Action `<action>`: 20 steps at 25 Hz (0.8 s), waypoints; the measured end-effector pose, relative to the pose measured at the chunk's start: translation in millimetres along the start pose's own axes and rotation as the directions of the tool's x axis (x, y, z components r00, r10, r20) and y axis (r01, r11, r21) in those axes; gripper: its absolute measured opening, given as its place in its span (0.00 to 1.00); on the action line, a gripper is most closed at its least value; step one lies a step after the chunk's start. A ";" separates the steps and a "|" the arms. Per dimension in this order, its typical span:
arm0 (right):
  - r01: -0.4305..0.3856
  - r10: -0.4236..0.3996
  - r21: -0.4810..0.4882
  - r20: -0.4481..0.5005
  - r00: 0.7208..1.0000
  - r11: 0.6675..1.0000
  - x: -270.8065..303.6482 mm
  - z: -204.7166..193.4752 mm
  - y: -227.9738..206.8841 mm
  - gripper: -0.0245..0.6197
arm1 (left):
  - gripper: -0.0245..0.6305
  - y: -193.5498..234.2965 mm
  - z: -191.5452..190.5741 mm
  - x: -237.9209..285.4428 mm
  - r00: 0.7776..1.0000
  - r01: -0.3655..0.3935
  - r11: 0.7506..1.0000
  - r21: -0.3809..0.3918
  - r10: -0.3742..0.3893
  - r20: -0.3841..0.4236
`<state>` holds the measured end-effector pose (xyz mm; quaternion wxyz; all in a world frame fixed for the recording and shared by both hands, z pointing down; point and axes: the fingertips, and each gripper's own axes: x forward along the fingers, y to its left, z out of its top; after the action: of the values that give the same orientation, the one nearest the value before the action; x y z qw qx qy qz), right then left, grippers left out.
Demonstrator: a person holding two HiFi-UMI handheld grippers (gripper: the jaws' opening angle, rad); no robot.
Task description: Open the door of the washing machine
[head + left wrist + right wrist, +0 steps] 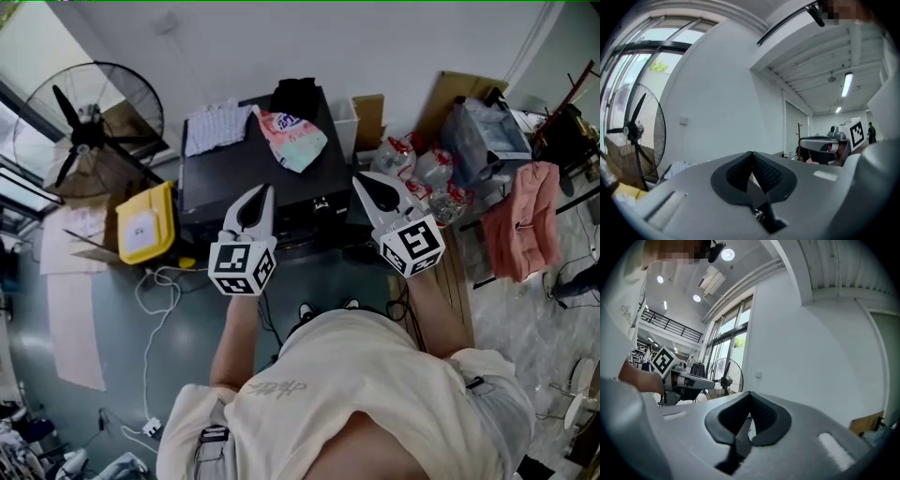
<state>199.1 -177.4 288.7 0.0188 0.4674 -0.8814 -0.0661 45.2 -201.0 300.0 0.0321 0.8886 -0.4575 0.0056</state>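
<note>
The washing machine (225,183) is a black box seen from above in the head view, standing against the white wall; its door does not show. My left gripper (267,188) hangs in the air over the machine's front edge, jaws shut with nothing between them. My right gripper (356,178) floats beside it at the machine's right front corner, likewise shut and empty. Both point level at the wall. In the left gripper view the closed left gripper (751,153) faces the bare wall, and in the right gripper view the right gripper (750,393) does the same.
A white patterned cloth (216,127), a pink and teal garment (292,139) and a black cloth (295,94) lie on the machine. A standing fan (89,131) and a yellow bin (145,225) are on the left. Plastic bags (422,169) and a pink garment (530,220) are on the right. Cables (155,291) cross the floor.
</note>
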 end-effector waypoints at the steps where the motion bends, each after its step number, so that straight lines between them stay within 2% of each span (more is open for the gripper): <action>1: 0.003 -0.003 -0.004 0.004 1.000 1.000 -0.1 2.3 -1.6 0.04 | 0.06 0.0 2.7 1.3 1.000 -0.003 0.999 0.032 0.003 0.001; 2: 0.006 -0.006 -0.006 0.007 1.000 1.000 -0.4 3.8 -3.4 0.04 | 0.06 0.0 5.6 2.4 1.000 -0.001 0.999 0.043 0.001 0.006; 5: 0.020 -0.020 -0.008 0.014 1.000 1.000 -3.0 7.5 -8.0 0.04 | 0.06 1.9 16.8 1.7 0.999 0.010 1.000 0.011 -0.011 0.036; 10: 0.029 -0.029 -0.001 0.030 0.999 1.000 -12.9 13.8 -12.3 0.04 | 0.06 11.1 27.3 -8.5 0.998 -0.033 0.999 0.014 0.032 0.061; 15: 0.030 -0.030 0.013 0.003 1.000 0.999 -18.6 2.3 -8.4 0.04 | 0.06 22.4 1.9 -21.7 0.998 -0.063 0.997 -0.041 0.064 0.014; 20: 0.017 -0.017 0.028 -0.019 1.000 0.999 -19.2 -5.6 -1.8 0.04 | 0.06 24.7 -16.9 -22.1 0.998 -0.047 0.998 -0.048 0.045 -0.034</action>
<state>212.0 -163.1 294.5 0.0199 0.4756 -0.8781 -0.0495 12.6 -196.4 317.2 0.0611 0.8765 -0.4773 0.0099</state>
